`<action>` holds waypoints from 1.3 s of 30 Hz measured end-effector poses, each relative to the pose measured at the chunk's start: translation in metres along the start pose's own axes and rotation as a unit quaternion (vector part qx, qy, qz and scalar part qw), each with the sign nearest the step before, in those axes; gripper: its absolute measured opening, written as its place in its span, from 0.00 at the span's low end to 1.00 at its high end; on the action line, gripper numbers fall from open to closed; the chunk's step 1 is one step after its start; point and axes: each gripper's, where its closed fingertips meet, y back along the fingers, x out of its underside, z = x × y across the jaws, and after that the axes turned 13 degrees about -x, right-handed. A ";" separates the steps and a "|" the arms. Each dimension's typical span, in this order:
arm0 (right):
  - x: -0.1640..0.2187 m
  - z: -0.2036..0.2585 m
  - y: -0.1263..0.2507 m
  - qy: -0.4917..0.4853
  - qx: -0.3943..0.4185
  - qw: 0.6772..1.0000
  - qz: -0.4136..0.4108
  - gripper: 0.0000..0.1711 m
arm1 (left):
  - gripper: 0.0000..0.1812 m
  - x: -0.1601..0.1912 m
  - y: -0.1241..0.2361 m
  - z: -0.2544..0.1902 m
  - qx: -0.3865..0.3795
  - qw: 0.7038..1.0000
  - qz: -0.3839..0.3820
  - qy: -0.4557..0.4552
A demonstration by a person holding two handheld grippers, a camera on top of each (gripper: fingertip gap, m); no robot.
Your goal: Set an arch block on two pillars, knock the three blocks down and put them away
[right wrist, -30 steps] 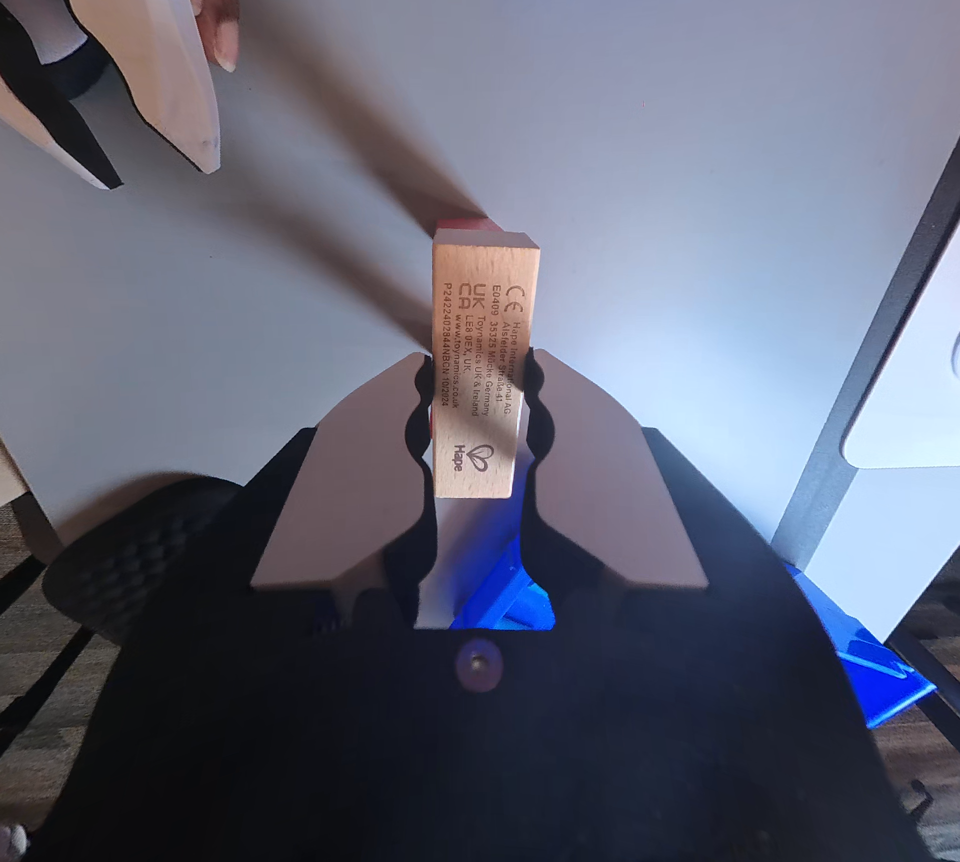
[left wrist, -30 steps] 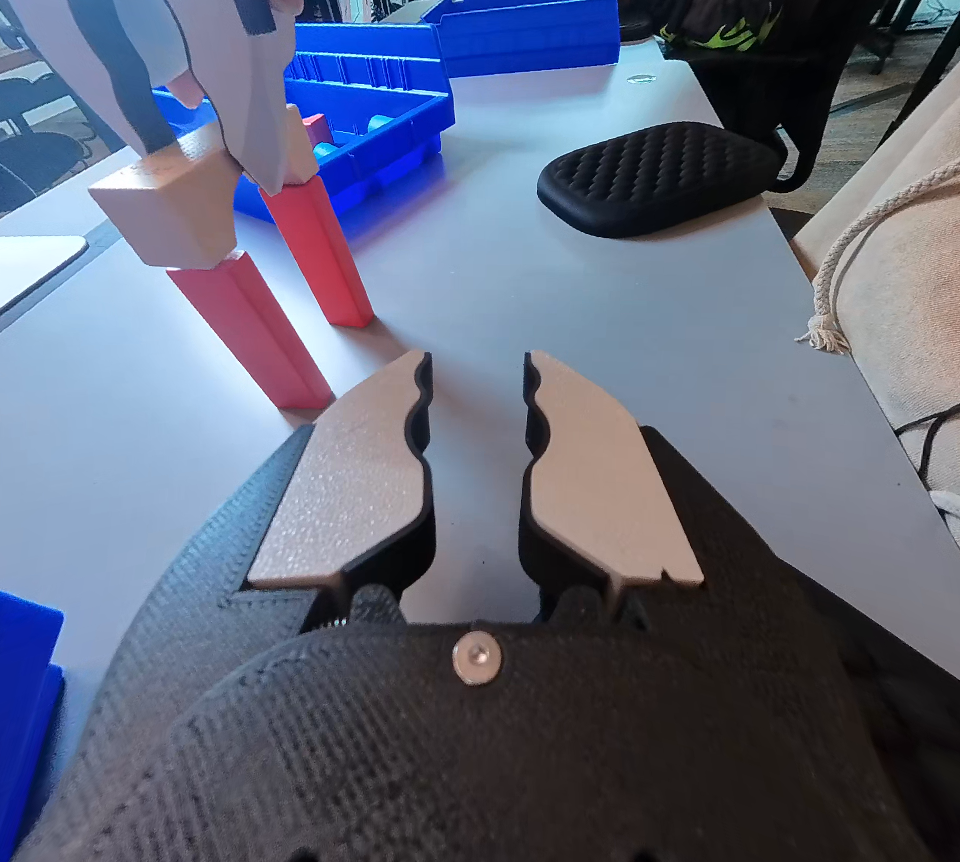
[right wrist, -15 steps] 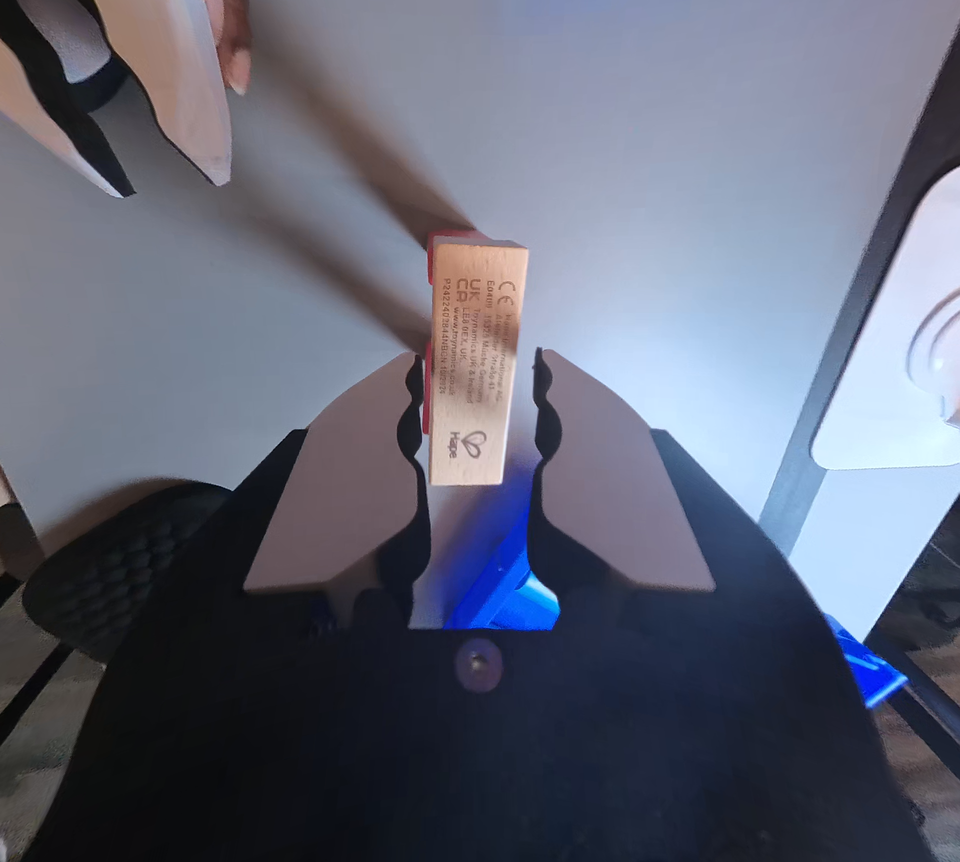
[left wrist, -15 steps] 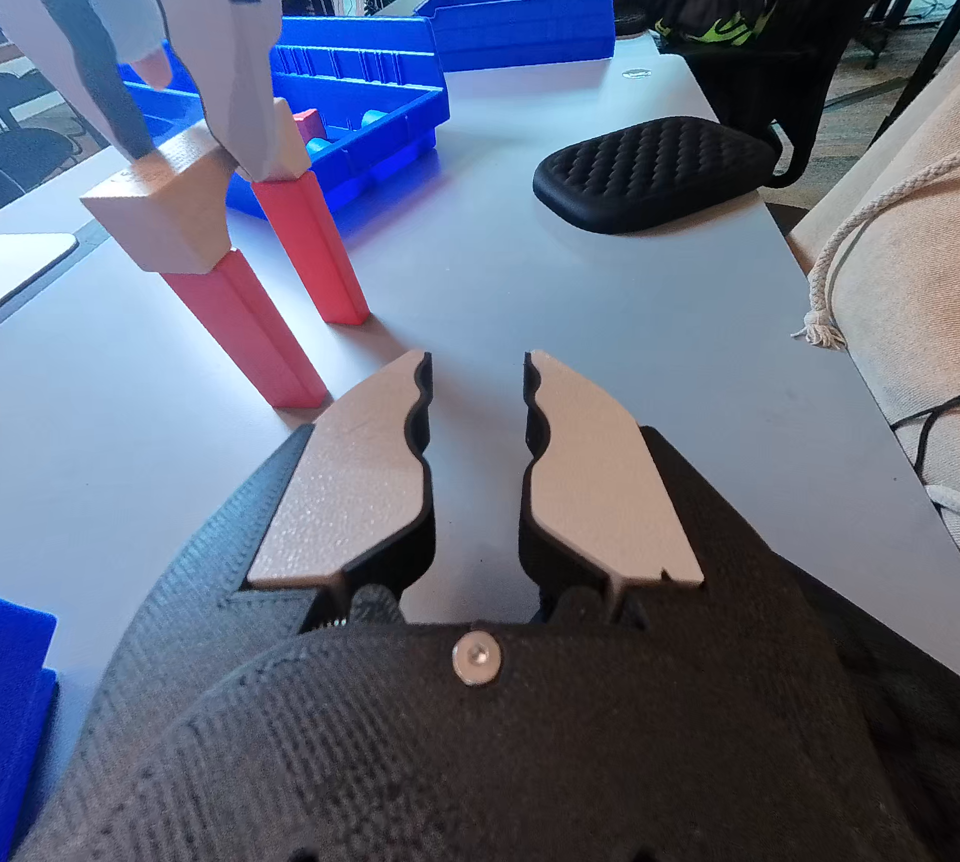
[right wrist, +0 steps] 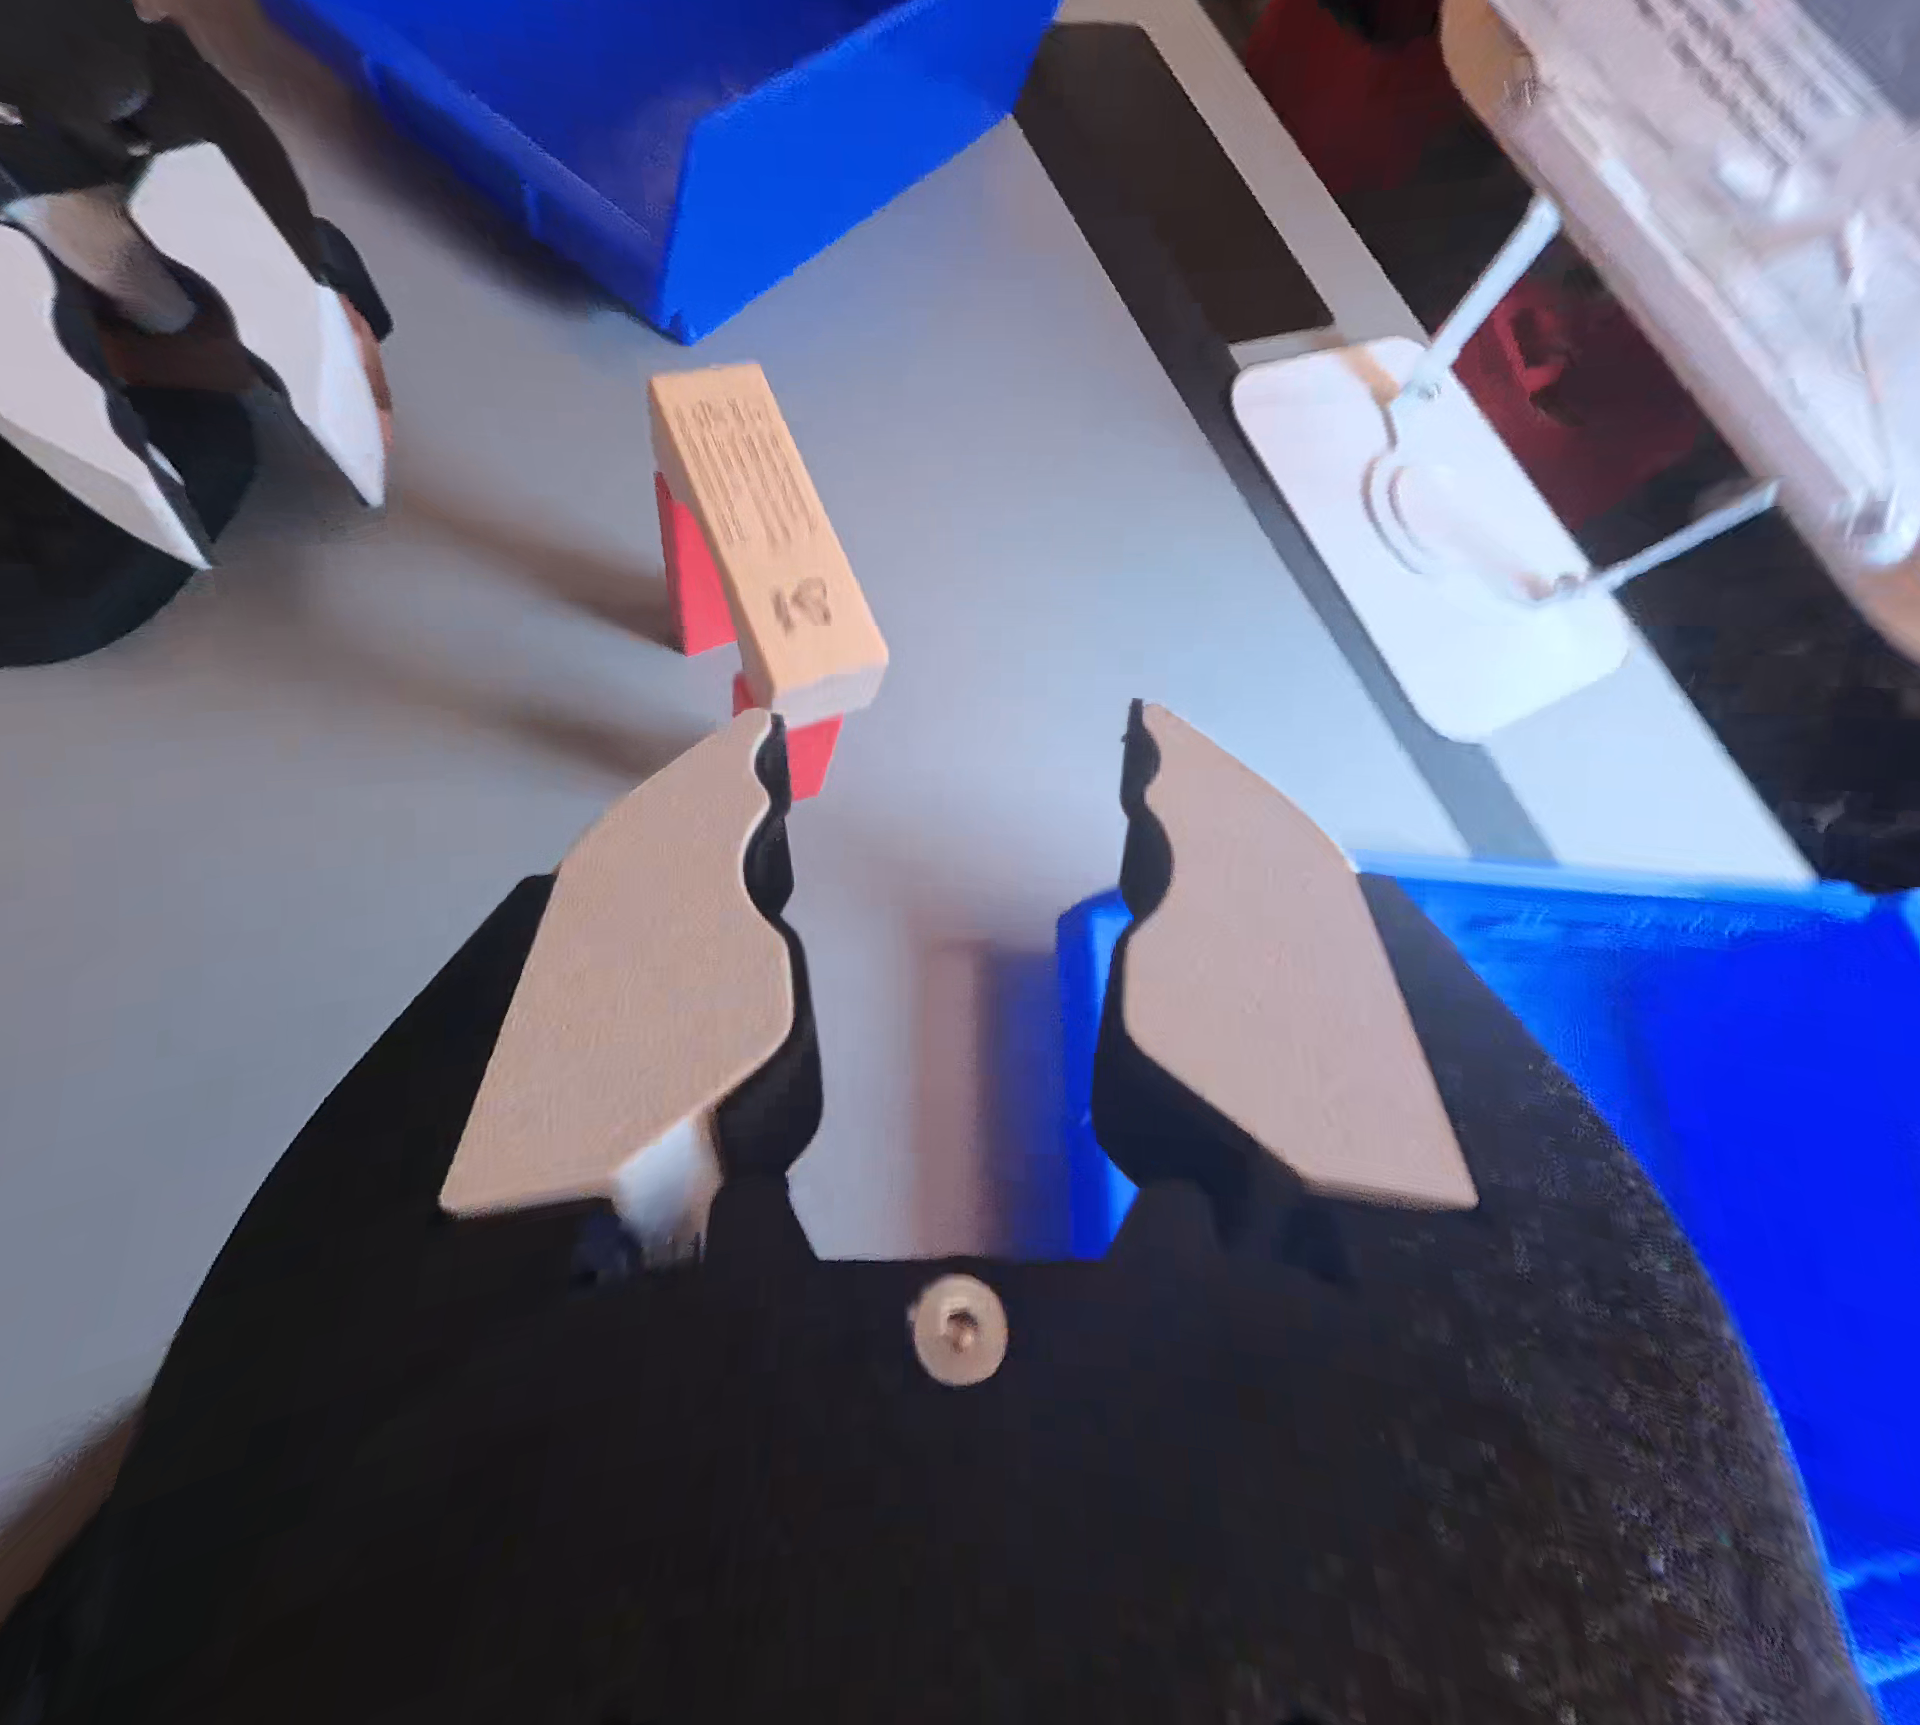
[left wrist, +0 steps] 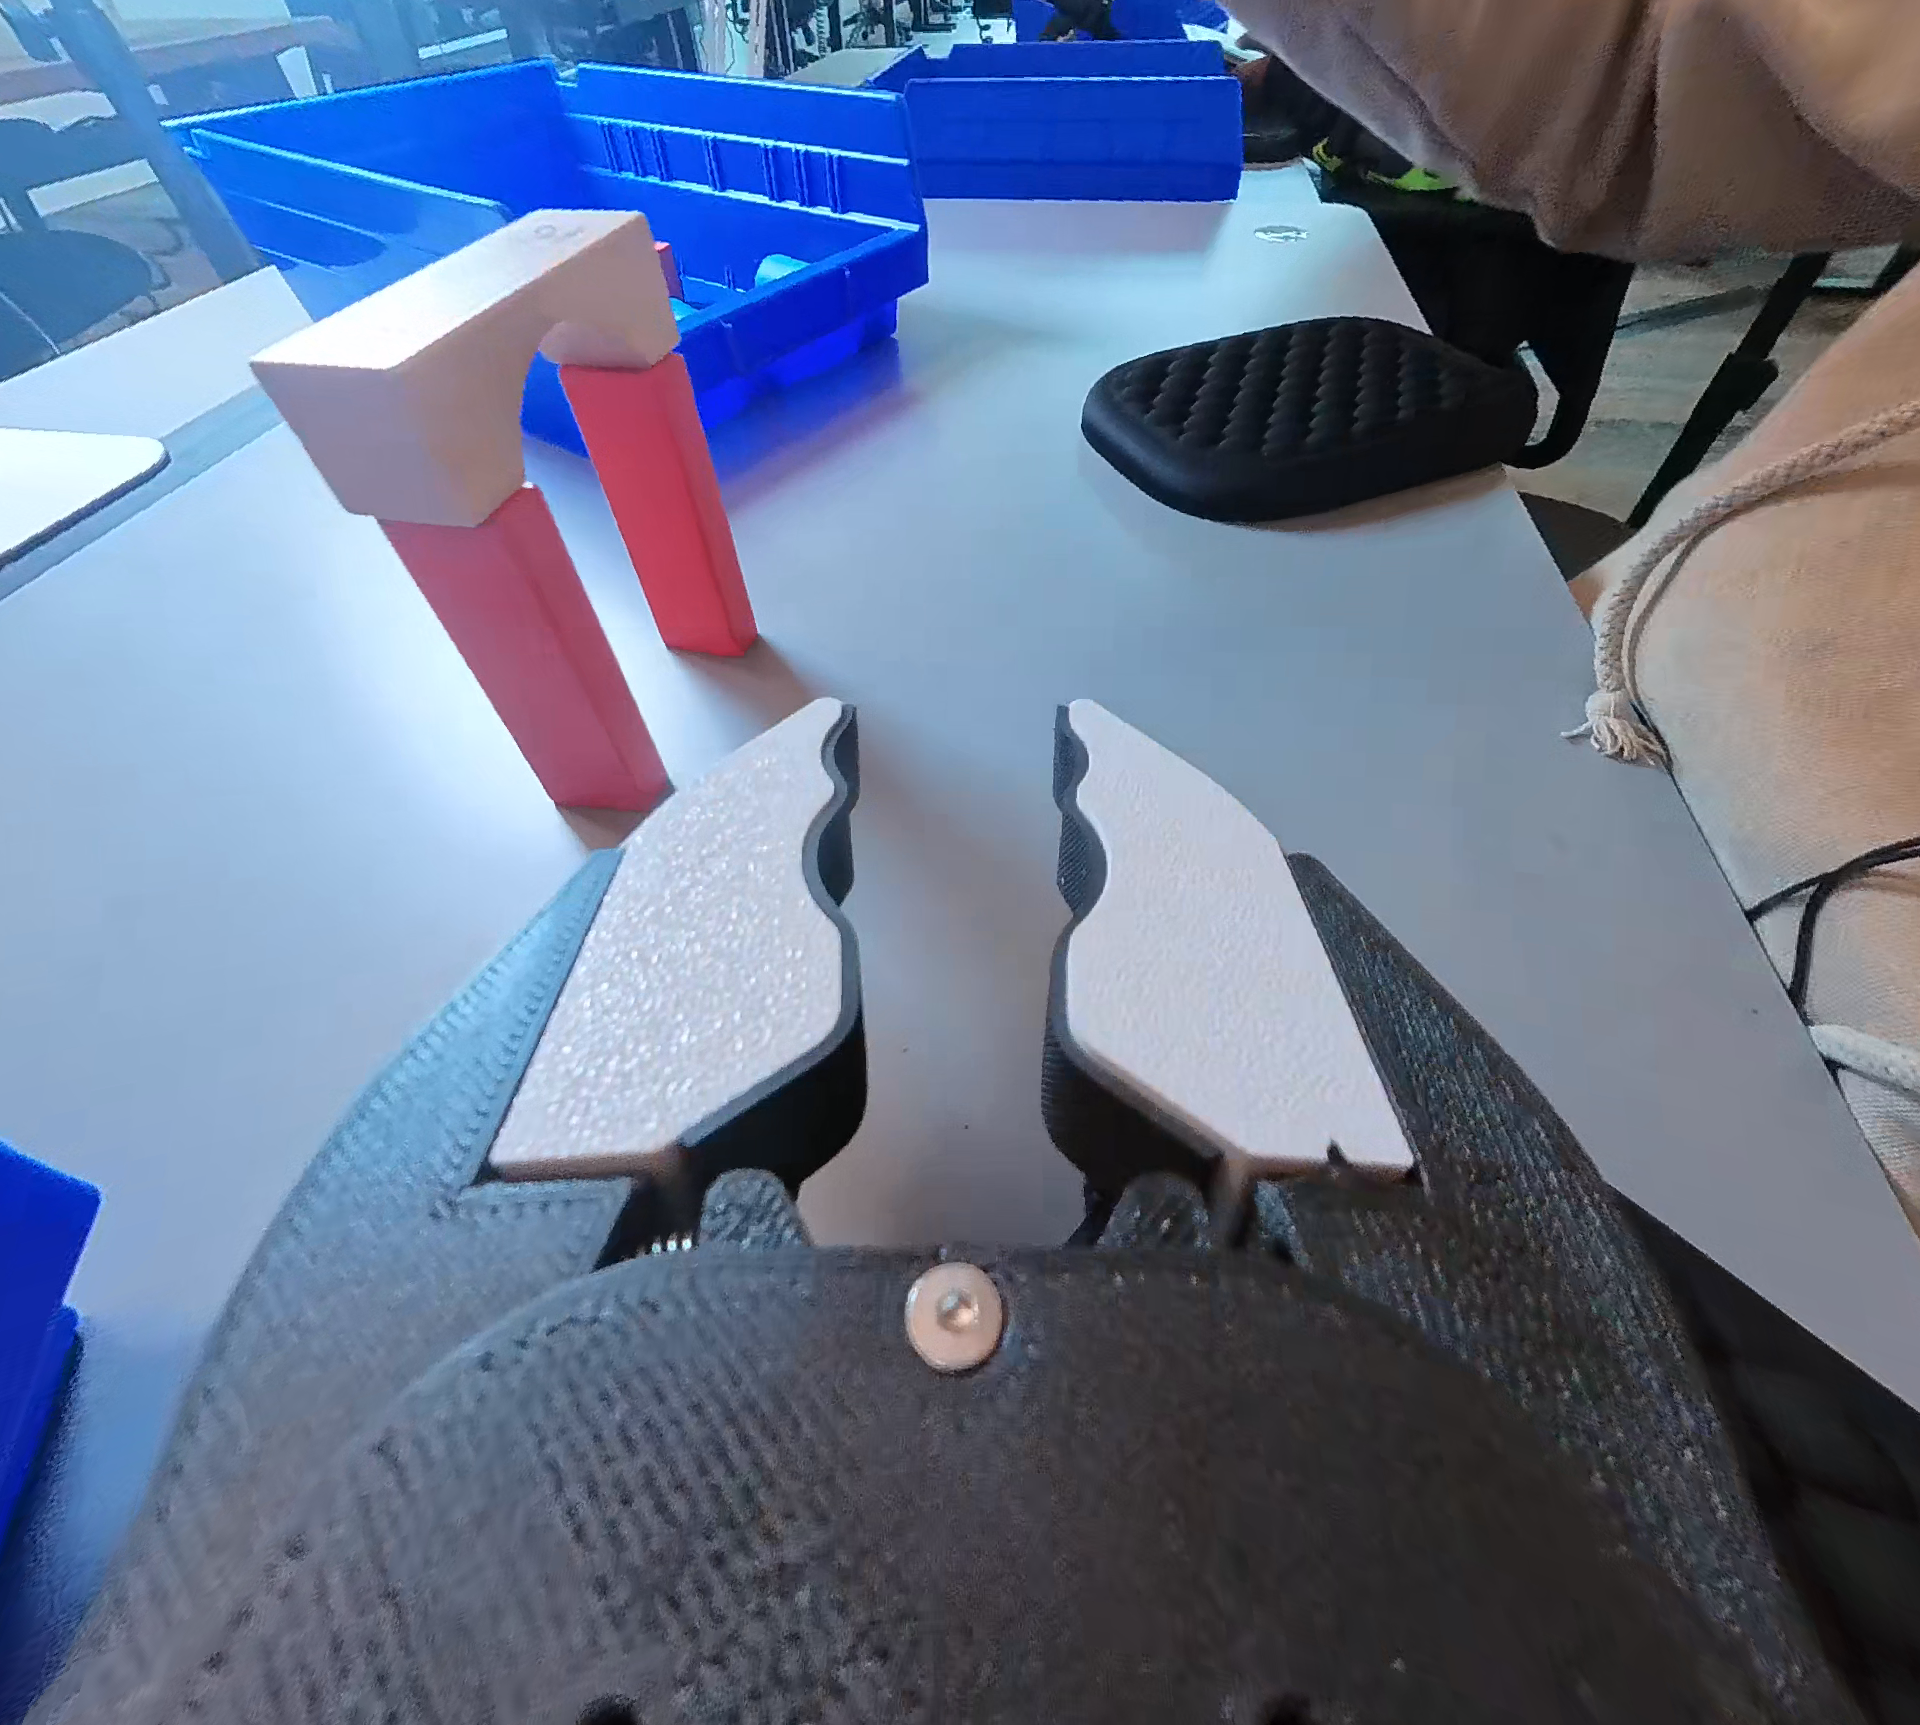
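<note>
— Where's the arch now?

— The pale wooden arch block (left wrist: 457, 366) sits across the tops of the two upright red wooden pillars (left wrist: 520, 647) on the grey table (left wrist: 1039, 553). Nothing is touching it.

— Starting from the left of it?

— Left of the arch, seen from above, the left gripper (right wrist: 197, 387) hangs low over the table, jaws moderately apart and empty. It looks the nearer one.

— And to the right?

— The right gripper (right wrist: 951, 725) is just short of the arch's near end, jaws wide and empty, with the arch ahead and slightly left of its gap. The arch's long axis runs away from it toward the open blue plastic bin (right wrist: 665, 13).

— So the knock?

— I'd guess a sideways push across that axis topples all three.
</note>
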 end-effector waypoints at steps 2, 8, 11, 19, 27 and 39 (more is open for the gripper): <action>0.028 0.007 -0.004 -0.042 0.008 0.999 -0.024 0.36 | 0.20 0.001 -0.001 0.002 -0.002 1.000 0.003 0.007; 0.074 0.040 -0.054 -0.121 -0.025 0.991 -0.049 0.38 | 0.20 0.001 -0.002 0.011 -0.023 0.999 0.000 0.023; 0.067 0.048 -0.084 -0.134 -0.042 0.988 -0.060 0.38 | 0.18 -0.004 0.000 0.020 -0.056 0.998 -0.019 0.030; 0.033 0.108 -0.148 -0.076 -0.101 0.991 -0.036 0.35 | 0.17 -0.024 0.020 0.065 -0.166 0.981 -0.086 0.058; 0.005 0.138 -0.168 -0.030 -0.134 0.990 -0.022 0.31 | 0.17 -0.031 0.029 0.075 -0.188 0.974 -0.107 0.064; -0.001 0.043 -0.151 -0.148 -0.045 0.983 -0.100 0.28 | 0.17 -0.026 0.025 0.077 -0.186 0.976 -0.093 0.059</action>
